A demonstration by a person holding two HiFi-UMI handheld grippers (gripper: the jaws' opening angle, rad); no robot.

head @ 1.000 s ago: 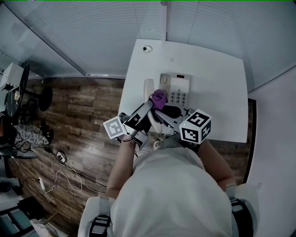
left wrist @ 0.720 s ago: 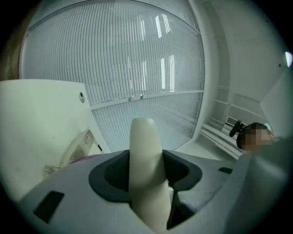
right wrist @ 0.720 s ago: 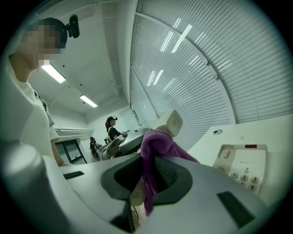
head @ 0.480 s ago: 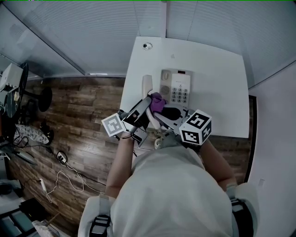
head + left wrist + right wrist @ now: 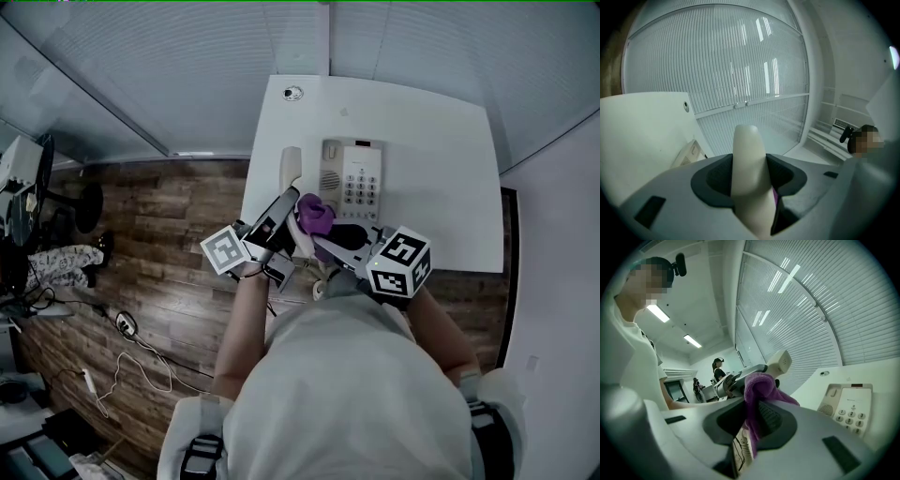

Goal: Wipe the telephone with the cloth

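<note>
A: What is the left claw (image 5: 749, 176) doing?

B: It is gripping the cream handset (image 5: 748, 147). Both jaws are pressing on its sides, and the handset's rounded end is sticking out past them, tilting up toward the blinds (image 5: 740, 61).

A: And where is the telephone itself sitting?

B: The telephone base (image 5: 354, 180) is lying on the white bench (image 5: 441, 131), toward the bench's front left, with its keypad facing up. The handset is hanging off its cradle in the air, just left of the base and near the bench's left edge.

A: Is the right claw (image 5: 752, 423) carrying anything?

B: Yes, it is clamping the purple cloth (image 5: 761, 383). The cloth is bunching up above the jaws, and a strip of it is trailing down between them.

A: Is the cloth touching the handset?

B: In the head view the cloth is sitting between the two claws, just beside the tip of the left claw and the handset's lower part. Whether it is actually pressing on the plastic, I cannot tell. In the right gripper view one end of the handset is poking up behind the cloth.

A: Anything else showing?

B: A coiled cord (image 5: 739, 446) is showing under the right claw's jaws, and a wooden floor (image 5: 159, 216) is running along the bench's left side.
</note>
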